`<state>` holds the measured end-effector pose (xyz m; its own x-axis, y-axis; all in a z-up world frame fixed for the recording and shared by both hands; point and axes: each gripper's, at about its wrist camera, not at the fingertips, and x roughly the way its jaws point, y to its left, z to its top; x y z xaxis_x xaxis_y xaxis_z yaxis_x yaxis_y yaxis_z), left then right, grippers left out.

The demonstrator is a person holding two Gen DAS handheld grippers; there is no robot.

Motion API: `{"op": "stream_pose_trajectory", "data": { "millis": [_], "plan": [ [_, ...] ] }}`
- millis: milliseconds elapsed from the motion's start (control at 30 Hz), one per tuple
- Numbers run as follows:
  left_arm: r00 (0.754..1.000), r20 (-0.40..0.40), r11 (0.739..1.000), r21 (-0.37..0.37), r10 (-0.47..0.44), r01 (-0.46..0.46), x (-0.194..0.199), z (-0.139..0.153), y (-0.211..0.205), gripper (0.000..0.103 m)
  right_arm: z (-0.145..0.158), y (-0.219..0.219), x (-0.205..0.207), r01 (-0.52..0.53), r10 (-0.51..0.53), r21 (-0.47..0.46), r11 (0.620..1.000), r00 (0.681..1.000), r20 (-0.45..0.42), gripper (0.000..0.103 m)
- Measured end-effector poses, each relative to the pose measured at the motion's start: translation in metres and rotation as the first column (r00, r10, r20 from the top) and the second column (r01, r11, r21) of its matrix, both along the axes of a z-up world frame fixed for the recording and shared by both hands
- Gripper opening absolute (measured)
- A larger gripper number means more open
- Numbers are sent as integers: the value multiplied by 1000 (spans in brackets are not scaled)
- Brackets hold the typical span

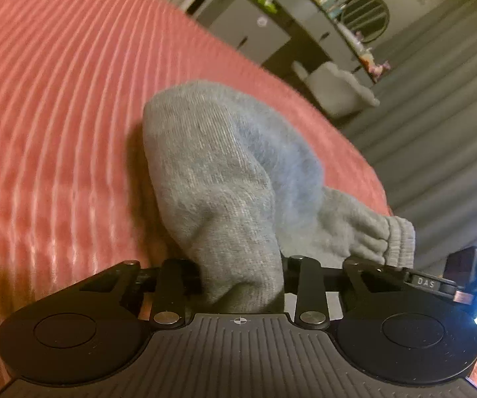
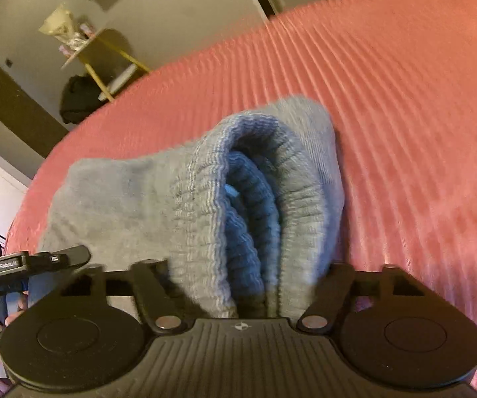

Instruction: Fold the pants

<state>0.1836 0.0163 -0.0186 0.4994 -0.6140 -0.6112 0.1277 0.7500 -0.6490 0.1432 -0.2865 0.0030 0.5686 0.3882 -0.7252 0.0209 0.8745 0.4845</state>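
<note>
Grey sweatpants lie bunched on a pink ribbed bedspread. My left gripper is shut on a fold of the grey fabric, which rises from between the fingers and hides them. An elastic cuff hangs at the right. In the right wrist view my right gripper is shut on the ribbed waistband of the pants, its fingertips buried in the cloth. The other gripper shows at the left edge, with a hand on it.
The pink bedspread spreads wide around the pants. Beyond the bed edge stand a dark dresser with small items, grey curtains, a yellow-legged side table and a dark bag.
</note>
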Motion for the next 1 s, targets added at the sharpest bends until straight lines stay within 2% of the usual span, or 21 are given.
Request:
{"op": "stream_pose_trajectory", "data": {
  "millis": [133,200,233,267,300,333,367,400,467,567,667,733,767,800,867,933,1000],
  "plan": [
    [997,68,1000,-21,24,-22,6,26,-1,29,28,3,1,7,-8,5,1000,996,92,54],
    [993,100,998,14,60,-62,13,40,-1,31,42,8,8,2,5,-45,999,990,139,54],
    [991,95,995,39,90,-94,17,44,-2,34,47,11,12,0,12,-79,997,988,157,55],
    [986,83,985,84,145,-152,21,46,-1,50,52,12,18,1,16,-105,994,986,168,57],
    [977,76,968,135,201,-210,23,47,-2,62,55,13,23,10,14,-143,990,986,164,64],
    [965,85,949,183,247,-258,21,48,0,64,58,15,28,31,1,-209,977,989,151,71],
    [959,104,933,225,262,-280,16,49,1,66,60,17,30,65,-24,-285,956,989,145,83],
    [960,116,927,253,257,-278,8,50,1,70,61,18,28,101,-50,-341,935,987,155,86],
    [962,135,915,301,239,-270,-12,51,-2,78,65,15,12,163,-97,-361,918,976,193,87],
    [968,132,907,343,212,-246,-48,46,-9,82,61,1,-27,250,-209,-236,939,960,186,87],
    [969,109,904,350,220,-244,-74,33,-20,84,48,-10,-71,362,-346,-92,928,926,151,87],
    [957,106,899,329,270,-290,-84,28,-20,87,35,-18,-87,416,-415,10,909,905,96,82],
    [950,93,896,317,299,-313,-88,26,-17,87,26,-21,-92,426,-431,78,901,900,66,74],
    [943,69,893,307,325,-330,-91,25,-13,87,19,-22,-93,433,-440,133,892,898,27,71],
    [936,38,897,274,351,-347,-96,24,-7,87,4,-25,-90,450,-456,239,861,889,-30,71],
    [933,46,896,266,357,-356,-101,25,-4,87,-7,-24,-84,486,-489,283,827,870,-64,71],
    [917,72,873,286,392,-396,-108,24,-1,87,-11,-23,-79,523,-531,337,783,844,-77,76]
  ]
}}
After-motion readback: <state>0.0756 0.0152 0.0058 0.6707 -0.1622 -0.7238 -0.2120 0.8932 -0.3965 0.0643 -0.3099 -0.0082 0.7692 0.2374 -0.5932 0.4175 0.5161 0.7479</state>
